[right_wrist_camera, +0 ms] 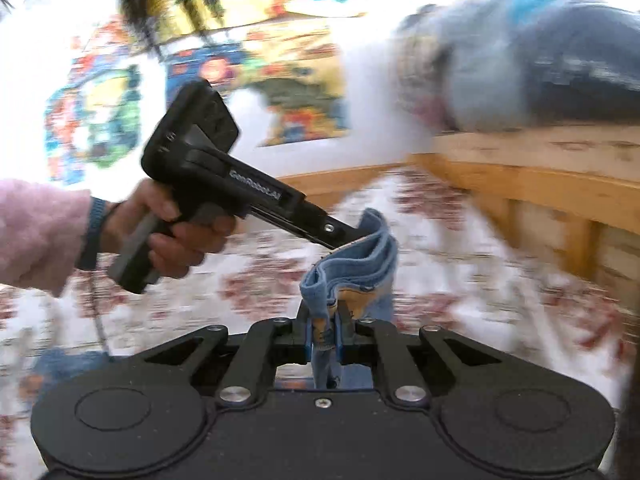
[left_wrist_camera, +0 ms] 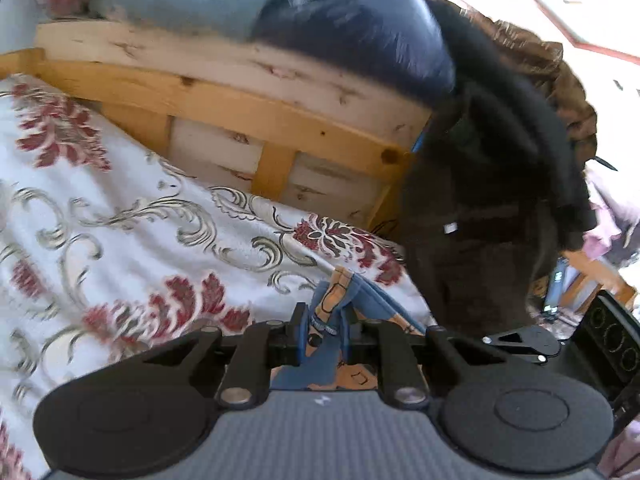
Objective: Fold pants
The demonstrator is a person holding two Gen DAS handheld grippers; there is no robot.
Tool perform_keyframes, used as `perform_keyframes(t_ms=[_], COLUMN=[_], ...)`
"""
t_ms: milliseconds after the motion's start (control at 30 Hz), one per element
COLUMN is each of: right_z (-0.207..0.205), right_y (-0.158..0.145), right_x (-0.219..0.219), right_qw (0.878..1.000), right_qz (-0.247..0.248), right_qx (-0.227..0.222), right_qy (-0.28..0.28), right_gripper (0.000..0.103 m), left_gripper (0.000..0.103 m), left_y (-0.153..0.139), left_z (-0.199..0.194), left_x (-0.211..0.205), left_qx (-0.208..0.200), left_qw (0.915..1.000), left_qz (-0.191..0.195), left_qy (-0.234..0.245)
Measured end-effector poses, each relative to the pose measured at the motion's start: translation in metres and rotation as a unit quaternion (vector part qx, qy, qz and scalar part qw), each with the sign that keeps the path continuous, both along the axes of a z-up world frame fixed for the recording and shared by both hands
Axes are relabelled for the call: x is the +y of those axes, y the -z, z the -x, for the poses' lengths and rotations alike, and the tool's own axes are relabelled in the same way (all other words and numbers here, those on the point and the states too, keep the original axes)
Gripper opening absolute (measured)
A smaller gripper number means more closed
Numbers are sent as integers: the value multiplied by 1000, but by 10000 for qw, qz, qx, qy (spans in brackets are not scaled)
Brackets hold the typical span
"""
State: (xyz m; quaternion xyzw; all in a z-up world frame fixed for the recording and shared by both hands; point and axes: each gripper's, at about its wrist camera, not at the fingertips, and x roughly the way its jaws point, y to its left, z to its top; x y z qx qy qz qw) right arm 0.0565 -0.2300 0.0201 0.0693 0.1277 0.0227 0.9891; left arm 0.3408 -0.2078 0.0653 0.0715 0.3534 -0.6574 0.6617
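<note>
Above the flowered bedspread (left_wrist_camera: 100, 216), both tools hold the pants (right_wrist_camera: 352, 264) in the air — this looks like the carrying stage of a fold, with one edge of the garment lifted and ready to be brought across.

Starting at the left: the left gripper (left_wrist_camera: 324, 334) has its jaws nearly closed, with only a bunched strip of blue and orange printed cloth between them. In the right wrist view the same tool shows from the side, held by the person's left hand (right_wrist_camera: 176, 232) in a pink sleeve, its tip meeting the top of the raised blue fabric. Whether that tip grips the very edge or a fold further in cannot be told from here.

Moving right, the right gripper (right_wrist_camera: 323, 334) is likewise clamped down on a narrow pinch of the denim-blue cloth, which rises from the jaws and curls over toward the other tool. The two pinches sit close together, so the cloth between them hangs in a slack loop.

Beyond the garment runs the wooden bed frame (left_wrist_camera: 240, 108), with dark bundled clothing (left_wrist_camera: 480, 200) piled at its right end.

I judge the next move calls for drawing the two grips apart to take out the slack, then lowering the held edge flat onto the bedspread — both tools travelling level, so the layers land aligned. The right view is motion-blurred, so the lower part of the pants stays unseen.
</note>
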Motion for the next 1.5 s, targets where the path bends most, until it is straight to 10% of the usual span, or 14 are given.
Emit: perform_keyframes(t_ms=[367,767,1333,1500], right_z=[-31,-50,-35,-28], right_y=[11,64,96,92], right_x=[102,168,197,197], right_qw=[9724,9607,9511,9504], right_qz=[389,590,1438,1318], right_qx=[1100,1624,1675,1629], right_qy=[-2021,-2173,-2162,-2298], right_gripper=[11,11,21,31], left_gripper=[17,20,66,71], left_y=[29,99,91,93], left_z=[16,20,11,13], left_x=[170,257,302,275], left_qx=[396,986,2477,2366], left_qw=[9960,9825,9155,9151], left_qz=[209,-401,-719,-1106], left_qy=[-779,-1528,-3089,-3072])
